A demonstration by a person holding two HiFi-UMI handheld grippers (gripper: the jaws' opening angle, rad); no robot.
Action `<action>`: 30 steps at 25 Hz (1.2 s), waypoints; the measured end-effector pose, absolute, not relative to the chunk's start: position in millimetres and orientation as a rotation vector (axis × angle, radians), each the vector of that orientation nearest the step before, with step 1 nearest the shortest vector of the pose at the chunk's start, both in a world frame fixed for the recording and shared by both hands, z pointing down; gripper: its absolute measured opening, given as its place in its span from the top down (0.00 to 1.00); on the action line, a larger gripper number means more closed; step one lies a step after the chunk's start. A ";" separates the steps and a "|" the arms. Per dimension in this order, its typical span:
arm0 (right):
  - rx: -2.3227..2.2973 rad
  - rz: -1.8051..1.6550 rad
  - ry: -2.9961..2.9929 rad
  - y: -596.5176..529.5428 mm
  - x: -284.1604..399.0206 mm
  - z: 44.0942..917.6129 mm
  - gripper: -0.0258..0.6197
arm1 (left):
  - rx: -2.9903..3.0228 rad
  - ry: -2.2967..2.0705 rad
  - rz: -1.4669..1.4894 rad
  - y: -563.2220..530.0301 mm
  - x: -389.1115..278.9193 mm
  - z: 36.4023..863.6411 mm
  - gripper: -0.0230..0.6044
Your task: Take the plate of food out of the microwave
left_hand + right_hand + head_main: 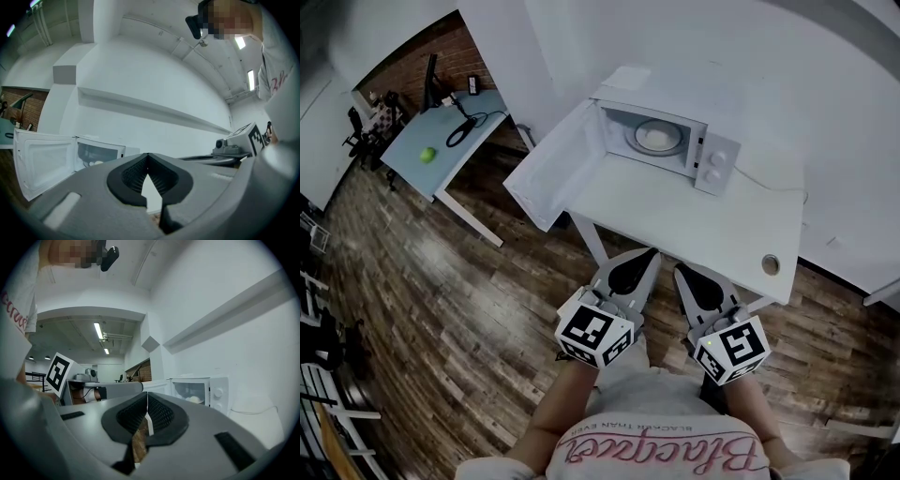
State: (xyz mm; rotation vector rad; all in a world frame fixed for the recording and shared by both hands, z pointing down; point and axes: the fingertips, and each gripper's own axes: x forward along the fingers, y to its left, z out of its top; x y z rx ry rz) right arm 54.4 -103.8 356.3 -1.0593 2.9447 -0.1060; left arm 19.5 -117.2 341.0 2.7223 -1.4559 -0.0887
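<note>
White boxy microwave oven [670,141] sits at the back of the white tabletop [675,211], its door [551,176] standing open to the left, and the pale round plate of food [654,138] is inside it on the turntable. Both tools hang short of the microwave, at the table's near edge: the left gripper [649,255] and the right gripper [682,272] each have their jaws closed tip to tip on nothing. I'd call this the approach, the plate not yet touched. Next, I reckon, a pair of jaws must open and go in level through the doorway to the plate's rim. Well left of the microwave, a pale blue desk [441,141] carries a green ball [427,155] over brown wood-plank floor [441,281], red brick wall [422,56] beyond.
</note>
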 end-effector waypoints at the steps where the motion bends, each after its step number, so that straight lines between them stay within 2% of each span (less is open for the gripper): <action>1: -1.068 -0.109 2.941 -108.6 53.2 356.1 0.94 | 2.727 -1.449 -0.087 -121.6 18.4 340.8 0.96; 30: -1.264 -0.179 2.932 -263.2 12.0 366.8 0.94 | 2.683 -1.282 -0.096 -294.0 -24.2 363.2 0.96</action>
